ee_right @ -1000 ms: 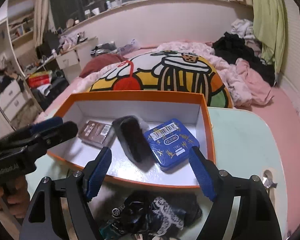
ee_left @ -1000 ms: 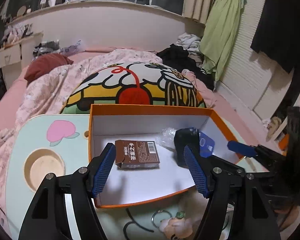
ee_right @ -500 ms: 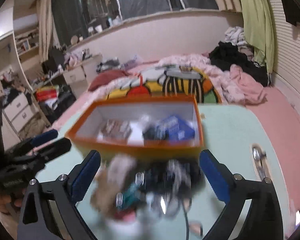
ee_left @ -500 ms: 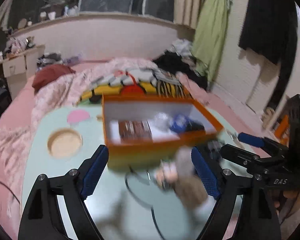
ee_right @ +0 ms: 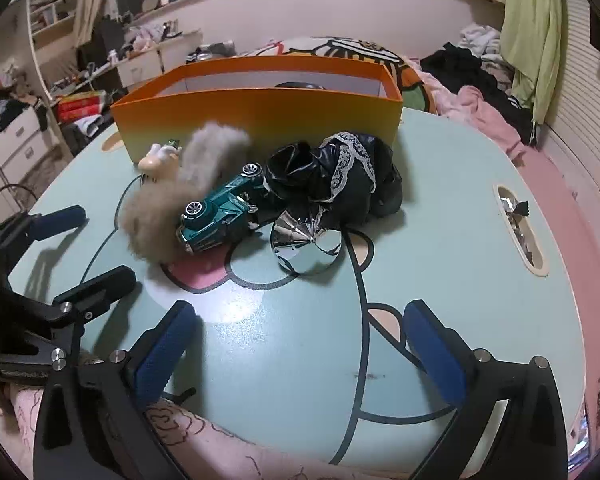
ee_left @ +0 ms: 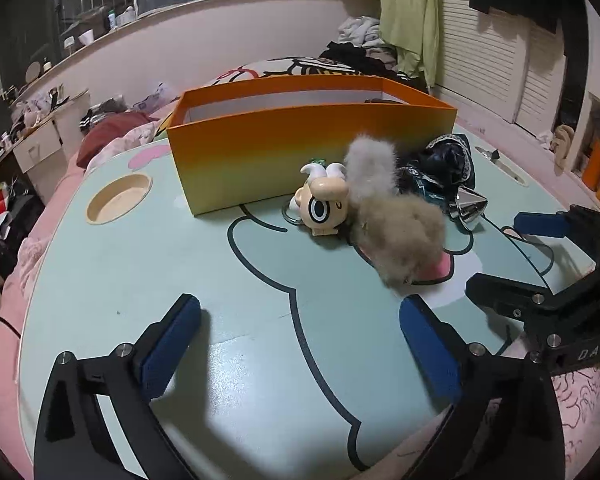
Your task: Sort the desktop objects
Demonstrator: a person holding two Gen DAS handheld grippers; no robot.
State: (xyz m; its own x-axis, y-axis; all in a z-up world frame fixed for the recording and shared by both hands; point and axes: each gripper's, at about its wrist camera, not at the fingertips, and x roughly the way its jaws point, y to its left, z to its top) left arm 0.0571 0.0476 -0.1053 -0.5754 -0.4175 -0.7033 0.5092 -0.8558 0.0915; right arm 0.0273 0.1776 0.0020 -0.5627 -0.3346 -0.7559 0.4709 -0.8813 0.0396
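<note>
White "DAS" lettering marks the right gripper [ee_left: 540,256] (both just opened wide, empty), left gripper [ee_left: 300,344] beside it.

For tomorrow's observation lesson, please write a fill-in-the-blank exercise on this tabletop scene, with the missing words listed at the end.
1. The storage box on the table is coloured ____.
2. The toy car lies on its ____.
3. The lace-trimmed cloth bundle is coloured ____.
4. Both the left tool and the right tool stand ____, holding nothing.

Missing words: orange; side; black; open

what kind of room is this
Most likely a lived-in bedroom: a bed with pink bedding lies behind the mint lap table, clothes hang by louvred closet doors.
</note>
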